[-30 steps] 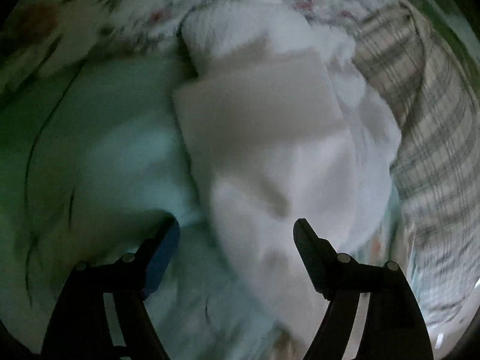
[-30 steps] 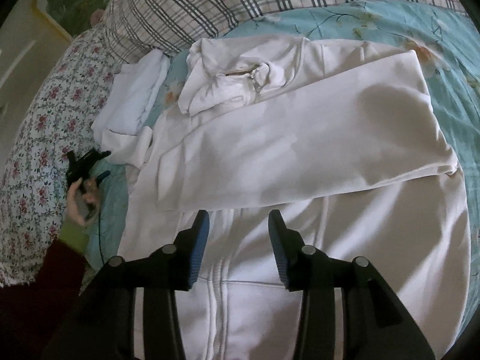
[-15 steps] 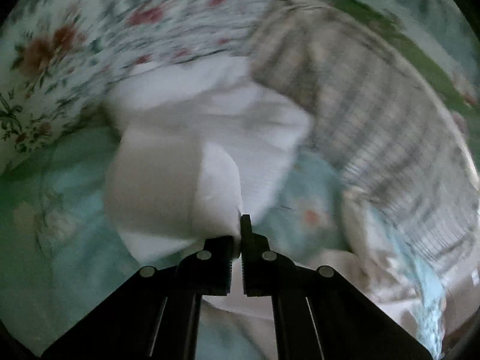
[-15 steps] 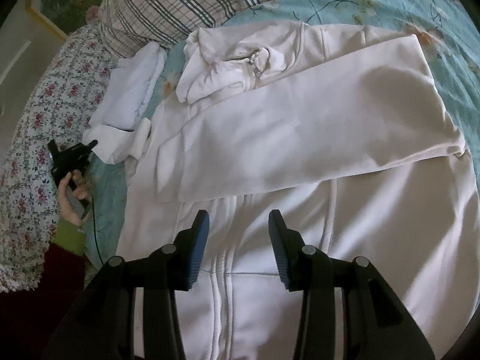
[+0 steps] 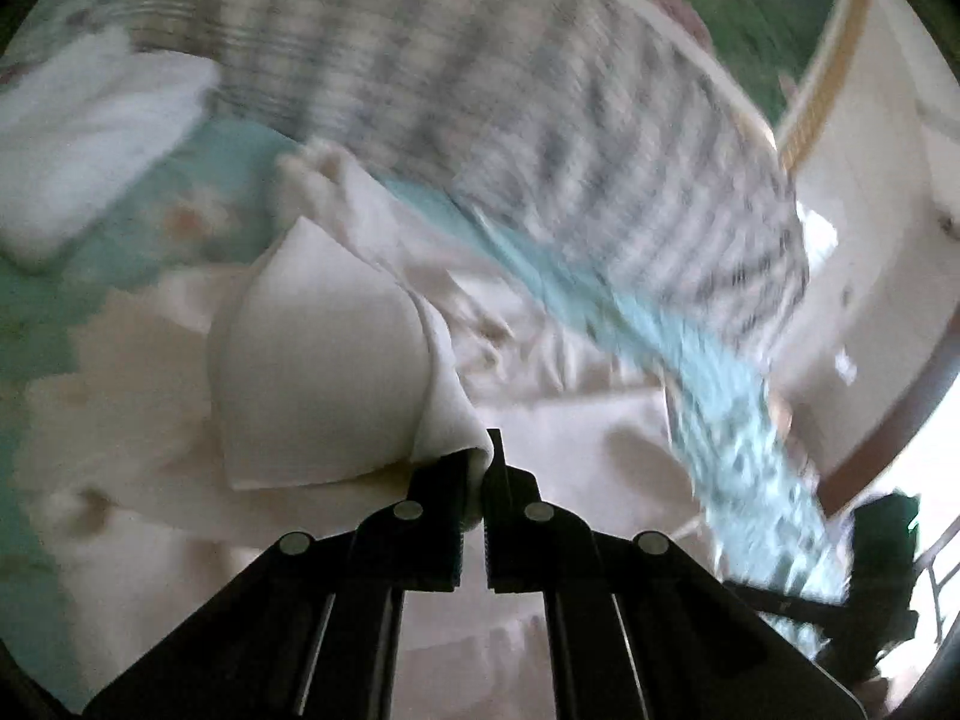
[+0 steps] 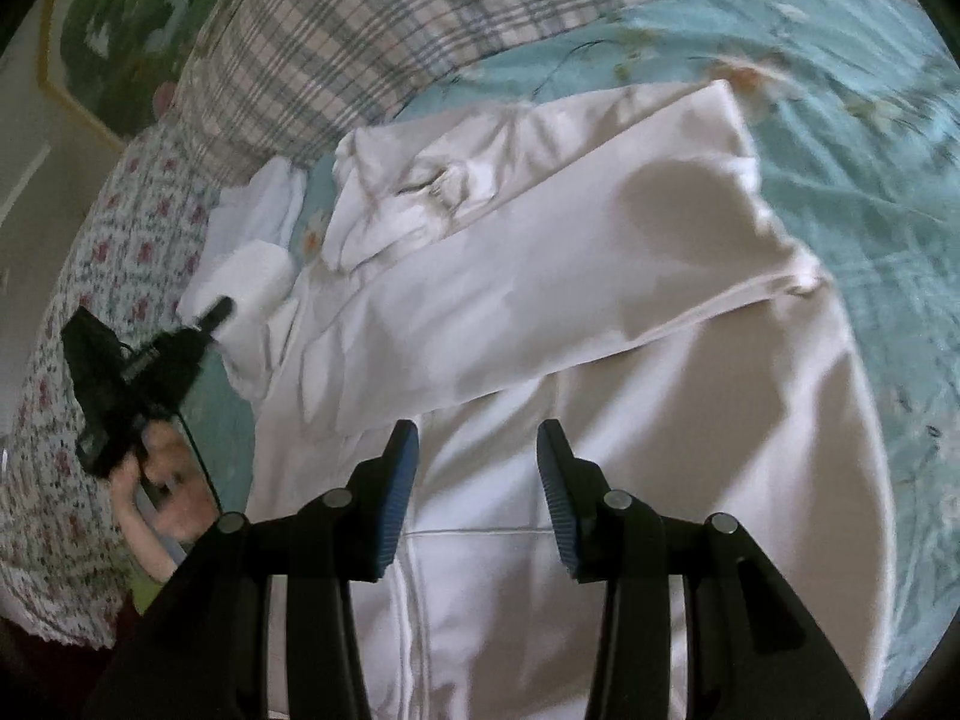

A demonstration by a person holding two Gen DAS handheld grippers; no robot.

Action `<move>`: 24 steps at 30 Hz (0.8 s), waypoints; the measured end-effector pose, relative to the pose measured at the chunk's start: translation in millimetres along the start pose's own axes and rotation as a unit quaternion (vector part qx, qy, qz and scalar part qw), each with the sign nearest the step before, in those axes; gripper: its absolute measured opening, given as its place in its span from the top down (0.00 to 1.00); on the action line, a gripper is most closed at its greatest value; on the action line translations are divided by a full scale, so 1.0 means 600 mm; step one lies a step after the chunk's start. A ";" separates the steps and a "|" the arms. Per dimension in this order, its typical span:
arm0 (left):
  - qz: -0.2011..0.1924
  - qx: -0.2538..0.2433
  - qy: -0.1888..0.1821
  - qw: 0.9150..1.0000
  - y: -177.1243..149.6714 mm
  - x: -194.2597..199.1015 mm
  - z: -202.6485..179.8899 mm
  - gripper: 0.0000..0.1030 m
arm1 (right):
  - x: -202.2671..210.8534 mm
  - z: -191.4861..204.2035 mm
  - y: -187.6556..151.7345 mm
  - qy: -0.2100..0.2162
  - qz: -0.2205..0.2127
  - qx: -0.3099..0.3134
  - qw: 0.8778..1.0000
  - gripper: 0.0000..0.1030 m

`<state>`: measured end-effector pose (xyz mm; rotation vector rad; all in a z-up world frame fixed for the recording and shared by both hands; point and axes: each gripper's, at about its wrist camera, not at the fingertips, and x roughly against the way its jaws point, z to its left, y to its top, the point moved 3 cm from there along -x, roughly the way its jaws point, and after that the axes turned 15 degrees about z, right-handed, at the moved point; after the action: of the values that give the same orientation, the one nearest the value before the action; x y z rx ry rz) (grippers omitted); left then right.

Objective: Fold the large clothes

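A white zip-up jacket (image 6: 630, 420) lies spread on the bed, its hood (image 6: 390, 204) bunched at the top and one sleeve (image 6: 540, 294) folded across the chest. My left gripper (image 5: 487, 462) is shut on the ribbed cuff of the other sleeve (image 5: 324, 372) and holds it lifted over the jacket's body (image 5: 150, 480). The right wrist view shows the same left gripper (image 6: 216, 309) at the jacket's left edge, with a hand (image 6: 162, 480) behind it. My right gripper (image 6: 477, 438) hovers open above the jacket's front, beside the zip (image 6: 414, 600), with nothing between its fingers.
A plaid pillow (image 6: 360, 30) lies at the head of the bed, a floral quilt (image 6: 72, 360) along the left side. A folded white cloth (image 6: 264, 204) sits beside the hood. Teal flowered sheet (image 6: 870, 150) shows right of the jacket. A framed picture (image 6: 108, 30) hangs on the wall.
My left gripper closed on the sleeve cuff, lifted it and swung fast to the right over the jacket. My right gripper drifted a little over the jacket and stayed open.
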<state>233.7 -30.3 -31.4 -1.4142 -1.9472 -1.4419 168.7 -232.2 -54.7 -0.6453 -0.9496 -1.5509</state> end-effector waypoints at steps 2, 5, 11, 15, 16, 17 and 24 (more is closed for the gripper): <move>0.023 -0.018 0.005 1.000 -0.013 -0.053 -0.031 0.97 | 0.010 -0.020 -0.003 -0.001 -0.007 -0.017 1.000 0.59; 0.063 -0.038 0.016 0.997 -0.034 -0.123 -0.054 0.96 | 0.022 -0.038 -0.004 -0.004 -0.014 -0.033 0.999 0.59; 0.101 -0.050 0.007 0.994 -0.058 -0.151 -0.051 0.76 | 0.027 -0.042 0.010 -0.012 -0.024 -0.043 0.999 0.49; 0.092 -0.056 0.006 0.994 -0.085 -0.092 -0.034 0.61 | 0.012 -0.009 0.032 -0.008 -0.025 -0.021 0.999 0.44; 0.090 -0.054 0.008 0.994 -0.091 -0.074 -0.024 0.57 | 0.001 0.004 0.040 -0.009 -0.020 -0.013 1.000 0.43; 0.089 -0.048 0.013 0.995 -0.101 -0.056 -0.007 0.56 | -0.007 0.012 0.046 -0.009 -0.016 -0.008 1.000 0.43; 0.083 0.008 0.089 0.993 -0.134 0.022 0.134 0.52 | -0.077 0.020 0.093 -0.044 -0.005 -0.019 0.999 0.42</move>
<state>181.7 46.4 -98.6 -1.3549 -1.6874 -1.4195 231.1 -199.0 -74.2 -0.7425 -0.9921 -1.5622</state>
